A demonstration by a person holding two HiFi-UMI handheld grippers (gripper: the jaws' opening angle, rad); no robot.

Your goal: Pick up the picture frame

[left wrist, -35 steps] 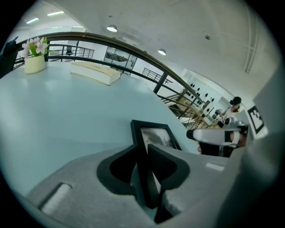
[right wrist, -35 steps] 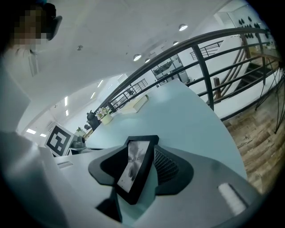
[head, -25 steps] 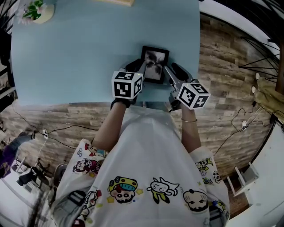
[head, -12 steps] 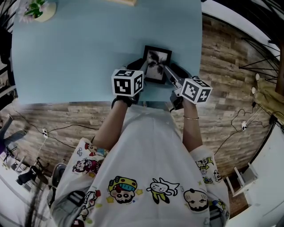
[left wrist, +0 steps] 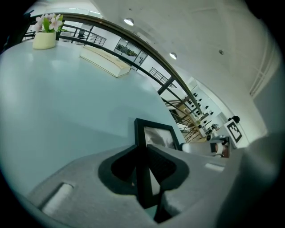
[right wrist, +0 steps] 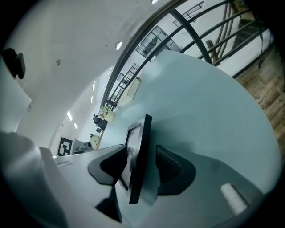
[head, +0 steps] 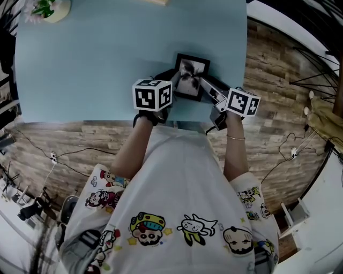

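Pale blue table (head: 80, 64) fills the head view. The black picture frame (head: 191, 76) sits over its near edge, toward the table's right side, with its print facing up. The left gripper (head: 169, 81) comes in from the table's near edge onto one side of the frame, and the right gripper (head: 208, 88) onto the other. A flower pot (head: 51, 7) stands at the table's far left corner. I cannot tell whether the frame's far edge is on the table or just off it.

From the left gripper view, the jaws are pinched on the frame's black side rail, one pad on each face. The rail runs up and away toward the table's middle. A cream block (left wrist: 104, 62) lies along the table's far edge.

From the right gripper view, the frame is seen edge-on between the jaws. One pad is on the glass side and the ribbed pad appears to press the back, so this claw looks clamped on the frame too.

The risk I see is that each hold covers only a narrow strip, and one pad bears on smooth glass. If the two hands rise unevenly or drift apart, the frame could twist or slide out of one pinch. So close to the table's near edge, it might then drop past it onto the wooden floor (head: 278, 69).
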